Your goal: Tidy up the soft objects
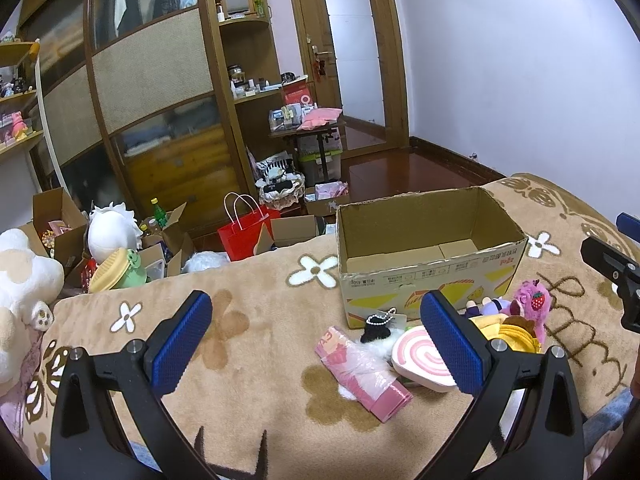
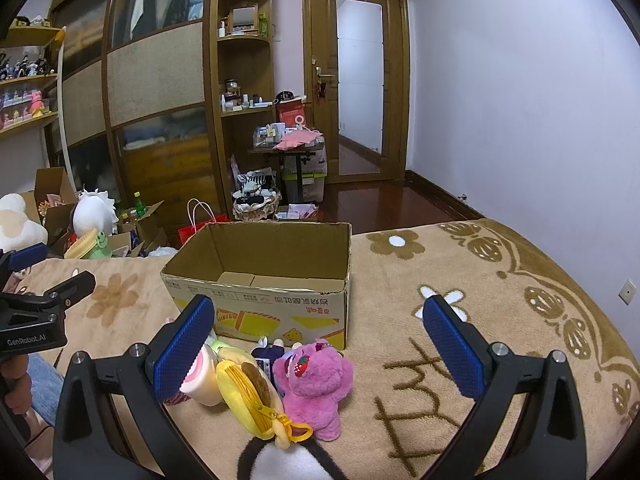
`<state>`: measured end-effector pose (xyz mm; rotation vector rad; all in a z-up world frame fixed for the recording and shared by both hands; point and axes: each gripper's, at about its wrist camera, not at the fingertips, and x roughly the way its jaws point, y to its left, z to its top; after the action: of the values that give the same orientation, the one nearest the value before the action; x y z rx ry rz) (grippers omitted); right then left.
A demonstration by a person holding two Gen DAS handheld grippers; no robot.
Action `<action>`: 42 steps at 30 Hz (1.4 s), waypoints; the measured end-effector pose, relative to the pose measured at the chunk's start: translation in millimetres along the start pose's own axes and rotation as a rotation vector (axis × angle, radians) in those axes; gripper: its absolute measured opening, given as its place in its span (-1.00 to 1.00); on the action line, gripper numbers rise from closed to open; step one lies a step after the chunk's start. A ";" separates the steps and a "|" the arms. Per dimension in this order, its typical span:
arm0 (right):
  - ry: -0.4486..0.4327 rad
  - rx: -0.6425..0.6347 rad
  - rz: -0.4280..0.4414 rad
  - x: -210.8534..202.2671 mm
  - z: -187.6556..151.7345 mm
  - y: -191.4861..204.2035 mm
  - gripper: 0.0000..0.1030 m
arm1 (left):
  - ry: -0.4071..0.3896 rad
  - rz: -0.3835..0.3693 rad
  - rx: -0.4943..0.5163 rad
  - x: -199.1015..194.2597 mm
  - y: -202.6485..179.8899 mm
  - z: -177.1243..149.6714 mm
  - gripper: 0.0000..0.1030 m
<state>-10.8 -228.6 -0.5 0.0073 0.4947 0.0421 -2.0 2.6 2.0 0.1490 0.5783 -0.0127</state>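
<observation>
Both the left gripper (image 1: 316, 344) and right gripper (image 2: 318, 346) are spread wide, holding nothing. The soft toys (a pink plush bear (image 2: 316, 384), a yellow burger pouch (image 2: 250, 398), a pink swirl cushion (image 1: 420, 360)) cluster lower centre on the blanket (image 2: 420, 360), just before the open cardboard box (image 2: 264, 276).

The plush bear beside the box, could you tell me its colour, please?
Pink plush bear, with a red strawberry; clearest from the right wrist.
</observation>
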 end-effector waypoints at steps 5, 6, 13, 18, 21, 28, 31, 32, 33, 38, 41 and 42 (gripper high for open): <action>0.002 0.000 0.000 0.2 1.6 0.0 1.00 | 0.004 -0.001 -0.003 1.8 -1.4 -0.3 1.00; 0.002 0.000 0.000 0.3 1.8 0.0 1.00 | 0.003 0.001 -0.002 1.9 -1.5 -0.2 1.00; -0.003 0.000 0.002 -2.0 -1.4 0.5 1.00 | 0.006 0.002 -0.001 2.4 -1.4 -0.4 1.00; -0.001 -0.001 0.004 -0.3 -3.9 0.3 1.00 | 0.005 0.002 0.001 2.6 -2.0 -0.5 1.00; -0.002 -0.002 0.002 -1.0 -4.5 0.7 1.00 | 0.005 0.002 0.000 2.5 -1.7 -0.5 1.00; -0.006 -0.002 -0.006 3.3 -11.8 -1.2 1.00 | 0.012 0.007 0.004 4.1 -1.8 -1.6 1.00; 0.009 0.002 -0.009 5.0 -14.3 -3.5 1.00 | 0.042 0.013 0.005 12.2 -1.2 -4.3 1.00; 0.014 0.002 -0.009 4.7 -11.4 -4.0 1.00 | 0.059 0.011 0.007 16.5 -1.3 -5.0 1.00; 0.020 0.003 -0.007 5.6 -11.4 -4.9 1.00 | 0.077 0.009 0.007 21.1 -1.0 -6.0 1.00; 0.047 0.003 0.013 9.4 -7.1 -3.0 1.00 | 0.131 -0.019 -0.022 33.0 0.9 -6.9 1.00; 0.066 -0.006 0.035 10.9 -7.8 1.7 1.00 | 0.153 -0.056 -0.042 37.2 2.8 -7.3 1.00; 0.075 -0.008 0.047 12.1 -8.2 3.3 1.00 | 0.160 -0.070 -0.044 37.9 2.7 -7.3 1.00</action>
<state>-4.2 -224.8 -13.4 0.0098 0.5698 0.0904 25.9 7.4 -24.4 0.0870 0.7433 -0.0564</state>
